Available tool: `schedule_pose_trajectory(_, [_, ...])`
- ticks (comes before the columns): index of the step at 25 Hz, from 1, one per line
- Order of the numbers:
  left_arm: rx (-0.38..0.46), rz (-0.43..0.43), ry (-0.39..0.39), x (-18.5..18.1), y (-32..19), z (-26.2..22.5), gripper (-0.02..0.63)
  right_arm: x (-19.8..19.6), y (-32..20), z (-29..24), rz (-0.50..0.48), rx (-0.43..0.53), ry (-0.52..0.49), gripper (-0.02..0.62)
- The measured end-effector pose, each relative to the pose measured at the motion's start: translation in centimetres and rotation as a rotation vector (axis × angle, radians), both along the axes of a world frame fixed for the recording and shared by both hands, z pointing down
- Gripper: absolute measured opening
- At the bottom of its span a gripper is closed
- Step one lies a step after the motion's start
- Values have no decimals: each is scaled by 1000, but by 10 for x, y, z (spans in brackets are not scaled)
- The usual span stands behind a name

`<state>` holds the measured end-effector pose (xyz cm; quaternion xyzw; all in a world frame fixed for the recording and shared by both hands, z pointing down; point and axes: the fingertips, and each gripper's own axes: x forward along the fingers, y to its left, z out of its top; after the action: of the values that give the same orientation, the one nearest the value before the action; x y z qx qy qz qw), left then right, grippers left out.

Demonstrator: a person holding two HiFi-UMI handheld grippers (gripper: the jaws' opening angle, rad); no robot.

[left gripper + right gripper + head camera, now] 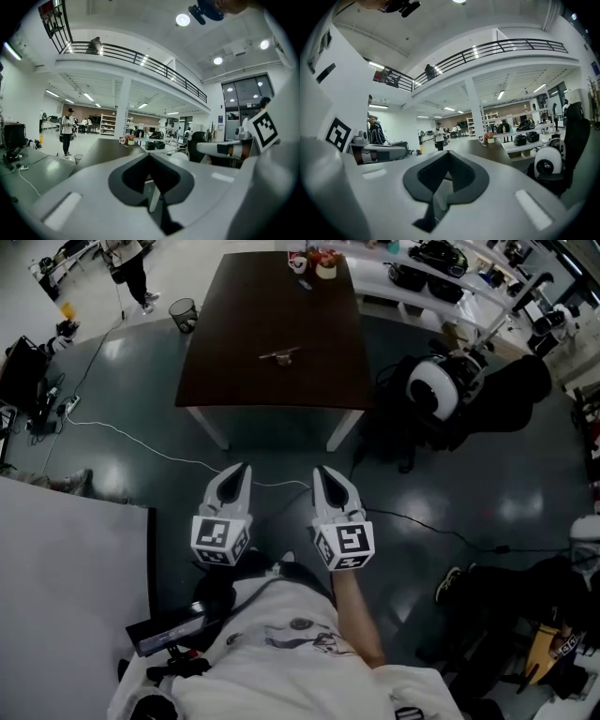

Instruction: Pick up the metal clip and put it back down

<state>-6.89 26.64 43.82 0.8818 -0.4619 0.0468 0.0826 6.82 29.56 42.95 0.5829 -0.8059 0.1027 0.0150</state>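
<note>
With the metal clip (281,356) lying mid-tabletop (234,315), well ahead of the left gripper (240,472) and right gripper (322,473), both with jaws closed on nothing, reaching in without opening would probably just knock the clip aside.

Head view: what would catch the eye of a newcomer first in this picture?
First come the two grippers held side by side low in the middle, the left gripper and the right gripper, both with jaws together and holding nothing. Ahead of them stands a dark table. The small metal clip lies by itself near the table's middle, well apart from both grippers.
</note>
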Motion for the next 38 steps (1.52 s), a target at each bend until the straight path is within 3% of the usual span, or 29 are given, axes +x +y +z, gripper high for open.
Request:
schedule_pose_trajectory(7, [-31,-25,9,-4,-27,18,-2,-2,-29,16,-22,-37,2,2])
schedule_pose_trajectory(19, [-17,5,49,-4,-127,16,-2,-12,-128,8,-16,-33,27,2])
schedule_pose_trajectory(31, [-65,7,64,-16,-177,20,-2,-16,-177,16,-5,-84,29,2])
schedule_pose_trajectory(38, [-56,-41,43,-11,-218,27,-2,-6,-224,25,-44,-64,8,2])
